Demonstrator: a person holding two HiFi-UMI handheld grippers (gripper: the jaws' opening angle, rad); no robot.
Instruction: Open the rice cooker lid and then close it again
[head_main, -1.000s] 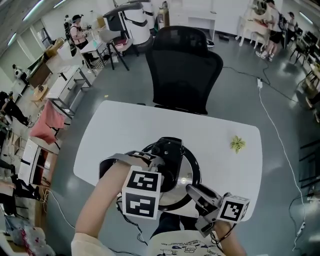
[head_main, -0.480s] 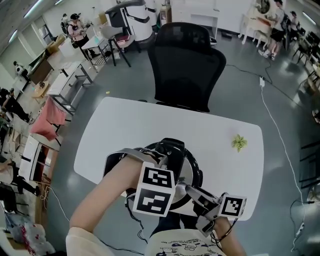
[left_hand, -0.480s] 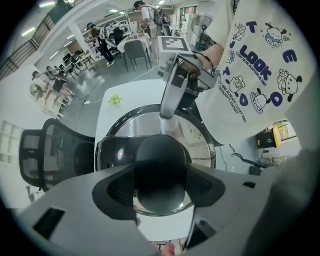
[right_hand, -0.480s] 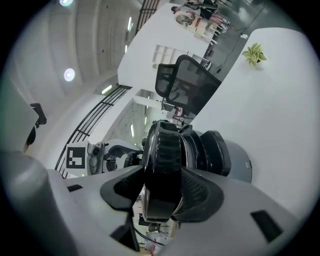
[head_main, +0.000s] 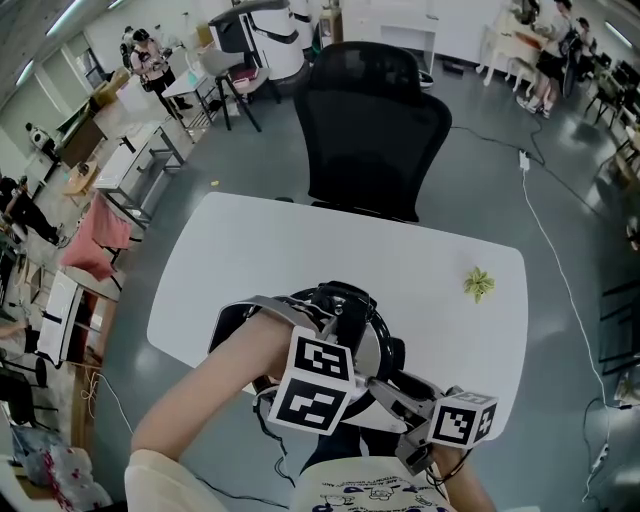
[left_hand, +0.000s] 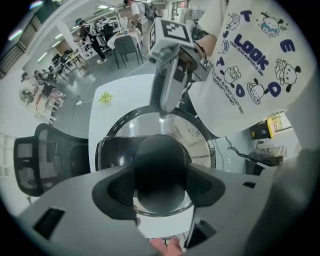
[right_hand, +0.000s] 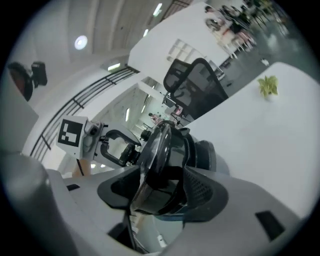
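The black rice cooker (head_main: 348, 298) stands on the white table (head_main: 250, 250) near its front edge. Its glass lid (left_hand: 197, 135) has a round black knob (left_hand: 161, 172). My left gripper (head_main: 320, 345) points straight down and is shut on that knob. My right gripper (head_main: 384, 386) reaches in level from the near right. Its jaws have just been opening, and the lid's rim (right_hand: 155, 145) runs between them without being pinched. In the left gripper view the right gripper (left_hand: 164, 114) touches the lid's edge.
A black office chair (head_main: 370, 120) stands behind the table. A small green thing (head_main: 478, 284) lies at the table's right side. A cable hangs off the table's front edge by the person's printed shirt (left_hand: 250, 60). Desks and people fill the room to the left.
The left gripper's marker cube has shifted right over the cooker and turned a little. The right gripper has sunk slightly at the lid's near rim.
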